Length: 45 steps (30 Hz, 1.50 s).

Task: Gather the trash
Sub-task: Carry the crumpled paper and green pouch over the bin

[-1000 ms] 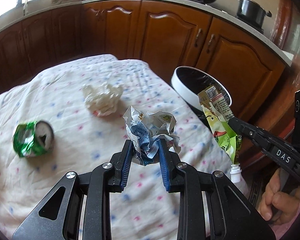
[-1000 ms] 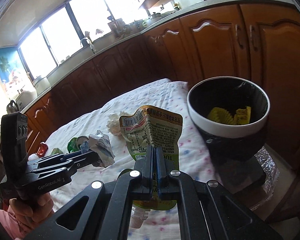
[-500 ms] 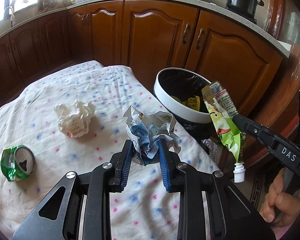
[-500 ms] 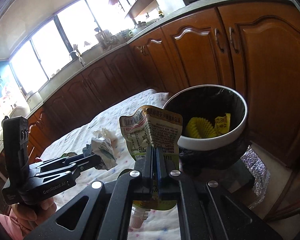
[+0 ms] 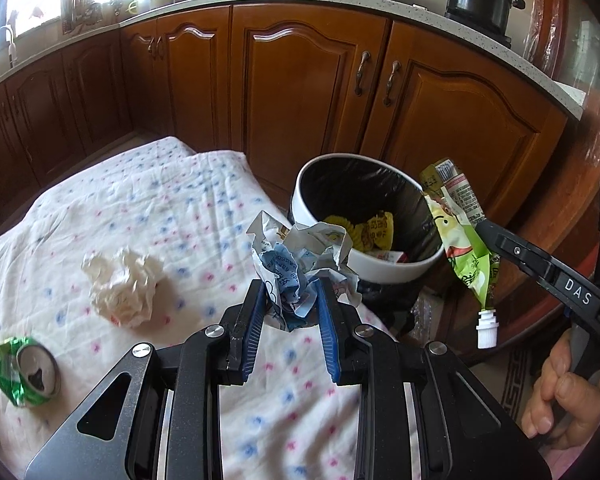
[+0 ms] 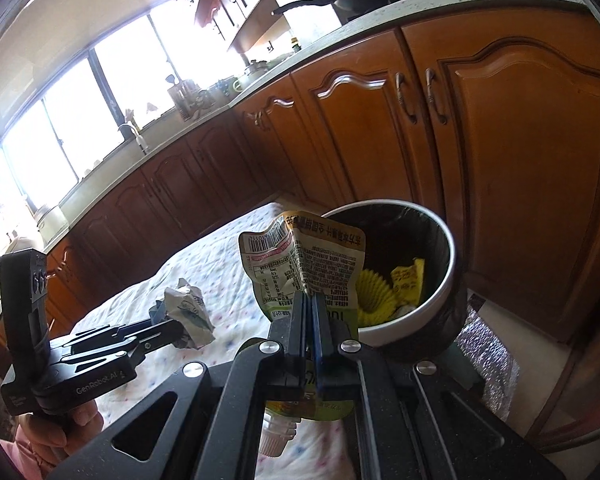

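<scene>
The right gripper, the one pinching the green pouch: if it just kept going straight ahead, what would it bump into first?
Probably the trash bin: the right gripper, shut on the green pouch, points at its near white rim. Depth is unclear.

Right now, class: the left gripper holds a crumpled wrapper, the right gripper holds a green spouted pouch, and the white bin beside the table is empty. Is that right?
Not quite: the white bin is not empty. The right wrist view shows a yellow paper baking cup and a yellow wrapper inside it. The rest stands: the left gripper holds the crumpled wrapper, and the right gripper holds the green spouted pouch.
</scene>
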Available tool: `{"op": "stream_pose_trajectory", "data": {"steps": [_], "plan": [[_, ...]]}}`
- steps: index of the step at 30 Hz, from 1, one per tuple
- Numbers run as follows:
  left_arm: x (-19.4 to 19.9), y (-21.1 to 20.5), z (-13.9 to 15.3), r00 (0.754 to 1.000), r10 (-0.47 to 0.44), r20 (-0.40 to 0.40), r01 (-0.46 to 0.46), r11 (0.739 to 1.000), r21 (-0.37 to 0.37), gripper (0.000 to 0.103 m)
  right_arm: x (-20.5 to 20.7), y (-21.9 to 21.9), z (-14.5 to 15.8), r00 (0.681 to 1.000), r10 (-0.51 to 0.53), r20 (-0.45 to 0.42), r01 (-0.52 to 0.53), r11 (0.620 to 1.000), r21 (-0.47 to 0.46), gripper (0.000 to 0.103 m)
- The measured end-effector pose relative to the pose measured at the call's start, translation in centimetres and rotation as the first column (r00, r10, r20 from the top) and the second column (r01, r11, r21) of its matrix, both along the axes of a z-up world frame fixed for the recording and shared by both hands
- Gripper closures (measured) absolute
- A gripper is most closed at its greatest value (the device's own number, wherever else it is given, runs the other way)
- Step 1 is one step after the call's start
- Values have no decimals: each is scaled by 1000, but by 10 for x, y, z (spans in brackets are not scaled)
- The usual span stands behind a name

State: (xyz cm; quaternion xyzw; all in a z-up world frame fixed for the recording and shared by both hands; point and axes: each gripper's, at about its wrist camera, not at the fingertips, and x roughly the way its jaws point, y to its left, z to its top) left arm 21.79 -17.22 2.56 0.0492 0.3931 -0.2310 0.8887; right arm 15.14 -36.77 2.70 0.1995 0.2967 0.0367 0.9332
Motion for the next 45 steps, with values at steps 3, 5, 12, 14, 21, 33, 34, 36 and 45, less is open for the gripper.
{"op": "stream_pose_trajectory", "data": {"steps": [3, 5, 12, 14, 21, 33, 34, 36, 45], "plan": [[7, -5, 3, 1000, -7, 3, 7, 1000, -1, 78, 3, -7, 1, 1000, -14, 1, 14, 1000, -1, 101], [12, -10, 3, 1000, -11, 3, 11, 1000, 2, 78, 5, -10, 0, 1000, -24, -1, 24, 1000, -1, 101], [22, -21, 4, 1000, -27, 8, 27, 1000, 14, 78, 9, -16, -2, 999, -42, -8, 41, 999, -4, 101], [23, -24, 5, 999, -32, 12, 32, 999, 18, 78, 11, -17, -2, 999, -45, -10, 45, 999, -8, 101], [35, -37, 6, 999, -48, 16, 48, 998, 33, 78, 15, -20, -2, 998, -56, -20, 56, 998, -4, 101], [59, -75, 2, 996, -88, 10, 87, 991, 98, 78, 43, -28, -9, 995, -64, -79, 63, 998, -11, 101], [61, -77, 1, 996, -89, 6, 88, 991, 101, 78, 46, -29, -12, 994, -63, -91, 62, 998, -12, 101], [64, -82, -2, 996, -93, -3, 93, 990, 109, 78, 51, -31, -17, 992, -61, -109, 61, 998, -6, 101], [69, -99, -12, 994, -111, -25, 113, 983, 148, 78, 64, -38, -30, 985, -56, -166, 57, 998, 1, 101]]}}
